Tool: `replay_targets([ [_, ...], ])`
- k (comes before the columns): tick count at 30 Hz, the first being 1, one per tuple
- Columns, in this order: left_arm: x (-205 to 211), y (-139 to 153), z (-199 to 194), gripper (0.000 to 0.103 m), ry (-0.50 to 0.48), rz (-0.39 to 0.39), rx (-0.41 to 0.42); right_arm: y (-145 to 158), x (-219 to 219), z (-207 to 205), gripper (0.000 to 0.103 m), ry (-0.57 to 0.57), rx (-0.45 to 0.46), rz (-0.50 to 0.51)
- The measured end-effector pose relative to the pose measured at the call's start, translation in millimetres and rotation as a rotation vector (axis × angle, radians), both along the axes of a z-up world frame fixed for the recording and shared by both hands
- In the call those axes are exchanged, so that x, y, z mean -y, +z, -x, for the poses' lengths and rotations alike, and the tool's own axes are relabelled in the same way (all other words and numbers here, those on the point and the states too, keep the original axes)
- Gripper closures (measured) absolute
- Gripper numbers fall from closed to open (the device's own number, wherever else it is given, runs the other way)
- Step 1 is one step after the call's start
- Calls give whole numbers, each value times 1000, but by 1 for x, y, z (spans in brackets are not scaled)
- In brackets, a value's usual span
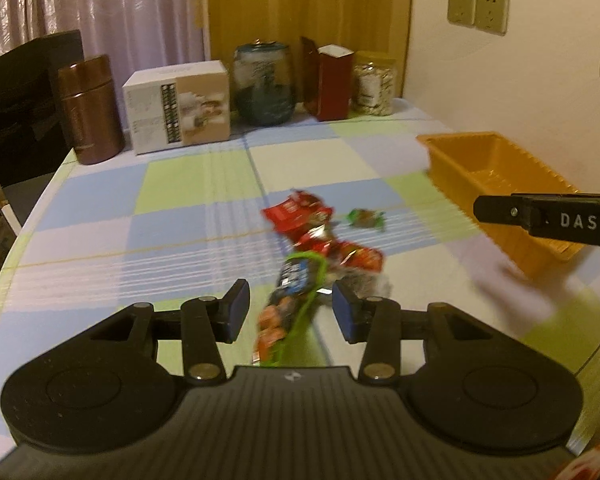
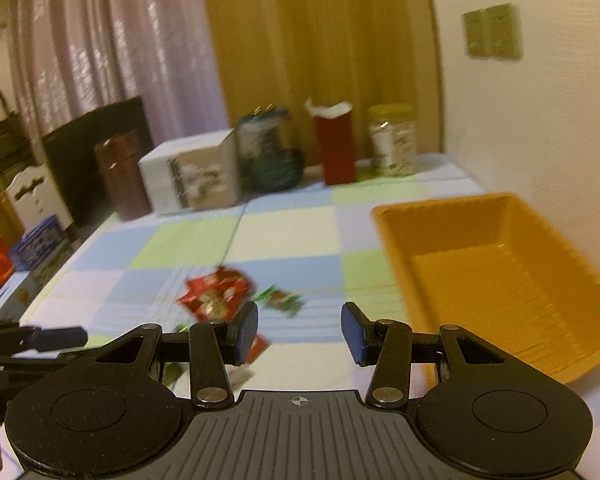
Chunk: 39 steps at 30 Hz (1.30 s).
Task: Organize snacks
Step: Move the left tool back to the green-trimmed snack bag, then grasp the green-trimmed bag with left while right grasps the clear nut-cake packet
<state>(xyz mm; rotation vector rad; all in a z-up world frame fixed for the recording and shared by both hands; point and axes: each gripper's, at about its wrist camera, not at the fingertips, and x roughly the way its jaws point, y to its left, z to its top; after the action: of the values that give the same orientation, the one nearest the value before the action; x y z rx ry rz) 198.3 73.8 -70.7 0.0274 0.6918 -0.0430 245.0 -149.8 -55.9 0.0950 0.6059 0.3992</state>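
The left gripper (image 1: 288, 310) has its jaws partly apart, and the blue pads (image 1: 239, 304) press on nothing. A long snack bar with a green loop (image 1: 290, 304) runs lengthwise through the gap between them; it is too blurred to say whether it lies on the cloth or brushes a pad, but neither pad looks closed on it.

The right gripper (image 2: 299, 332) also stands partly open with nothing between its pads (image 2: 247, 330), only bare tablecloth (image 2: 284, 232) showing through the gap.

Taking the orange tray (image 2: 500, 280) as the mark: it sits at the right side of the table, near the wall, and looks empty apart from glare on its floor. The snacks lie in a loose heap to the left of the tray, well apart from it. A red packet (image 2: 216, 296) is the farthest-left piece, a small green-wrapped sweet (image 2: 282, 300) lies between that packet and the tray, and more red wrappers (image 1: 340, 252) trail from the heap toward the left gripper. From the right wrist view, the red packet and the sweet lie just beyond the right gripper's left finger, while the tray's near corner sits beside its right finger.

At the table's far edge, beyond the tray, stand a brown canister (image 1: 90, 108), a white box (image 1: 178, 106), a dark glass jar (image 1: 264, 82), a red carton (image 1: 332, 80) and a jar of nuts (image 1: 374, 82).
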Motion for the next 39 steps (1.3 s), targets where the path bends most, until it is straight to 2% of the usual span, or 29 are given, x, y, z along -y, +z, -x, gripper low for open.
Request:
replay_targets([
  [8,-22,-24,-9,60,-22,-1,-48,-20,-35,-3,56,131,-41,70],
  [15,-23,-49,-28,60,-96,28,-105,-31,-45,-16,56,184,-55,93],
  [24,-33,-61,-55,62,-107,146,-142,-42,-63,-31,56,267,-87,113],
  [26,-34,-62,-59,67,-109,162,-150,-44,-68,-34,56,289,-92,122],
  [27,-35,-62,-59,72,-116,176,-156,-46,-70,-35,56,298,-97,129],
  [28,-35,-62,-60,73,-119,185,-160,-47,-73,-36,56,306,-101,134],
  [33,-39,-55,-53,76,-92,150,-141,-55,-84,-38,56,354,-110,162],
  [37,-42,-48,-47,76,-74,60,-114,-59,-93,-41,56,390,-113,186],
  [39,-46,-48,-45,76,-67,56,-118,-61,-99,-43,56,411,-112,202],
])
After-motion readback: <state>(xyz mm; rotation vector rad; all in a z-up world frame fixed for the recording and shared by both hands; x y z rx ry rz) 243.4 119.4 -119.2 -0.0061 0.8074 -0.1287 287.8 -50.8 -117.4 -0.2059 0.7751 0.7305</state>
